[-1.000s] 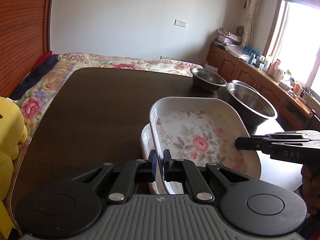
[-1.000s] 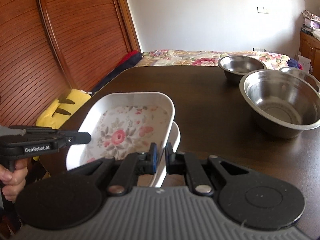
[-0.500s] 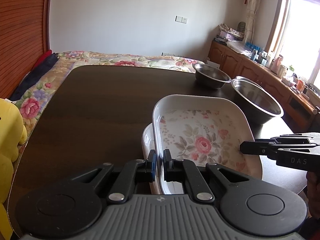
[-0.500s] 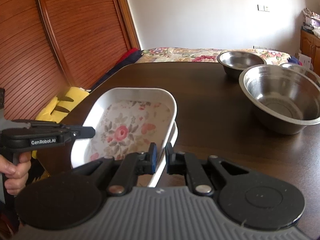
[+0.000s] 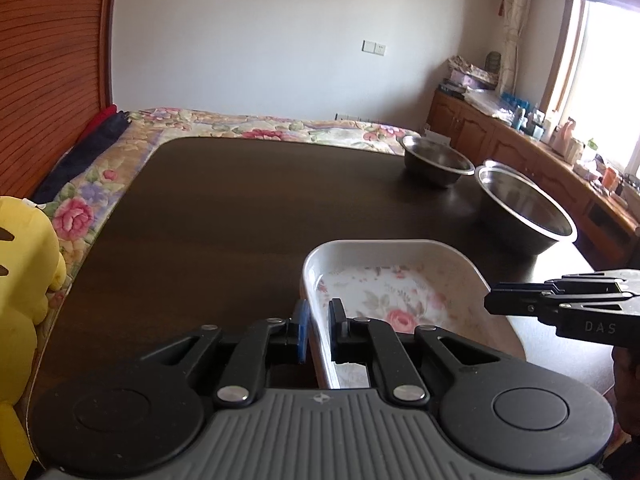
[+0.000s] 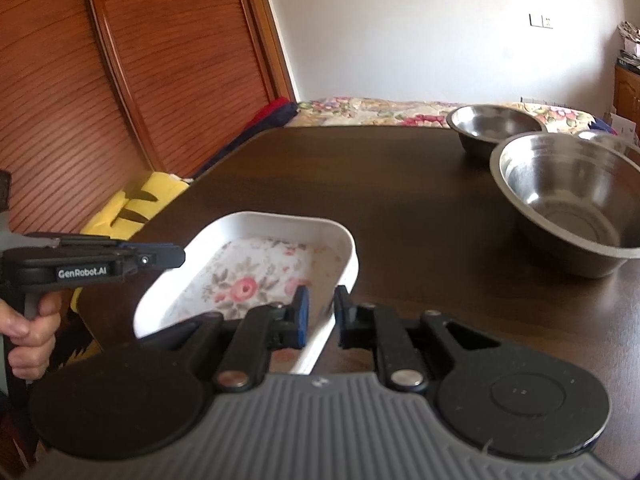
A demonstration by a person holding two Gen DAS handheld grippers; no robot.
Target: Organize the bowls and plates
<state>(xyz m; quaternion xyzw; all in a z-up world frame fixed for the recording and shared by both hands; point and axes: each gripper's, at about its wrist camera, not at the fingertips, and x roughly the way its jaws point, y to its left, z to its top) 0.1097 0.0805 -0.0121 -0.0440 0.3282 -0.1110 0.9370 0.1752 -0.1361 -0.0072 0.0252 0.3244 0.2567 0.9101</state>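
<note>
A white rectangular dish with a rose pattern (image 5: 392, 304) (image 6: 256, 276) sits low at the near edge of the dark table (image 5: 240, 220). The second white dish seen under it earlier is hidden. My left gripper (image 5: 318, 324) straddles the dish's left rim, jaws slightly apart with a small gap at the blue pad. My right gripper (image 6: 322, 316) straddles the right rim the same way, open. Each gripper shows from the side in the other's view: the right gripper (image 5: 490, 300), the left gripper (image 6: 176, 258). A large steel bowl (image 5: 524, 208) (image 6: 568, 208) and a smaller steel bowl (image 5: 436, 160) (image 6: 492, 124) stand at the far right.
A third steel rim (image 6: 608, 138) peeks out behind the large bowl. A yellow plush toy (image 5: 20, 280) lies off the table's left edge. A floral bed (image 5: 260, 128) runs past the far edge. Wooden cabinets (image 5: 500, 136) line the right wall.
The flowered dish came down from its tilted, raised position and now covers the dish below. Both grippers' jaws have parted a little around its rims.
</note>
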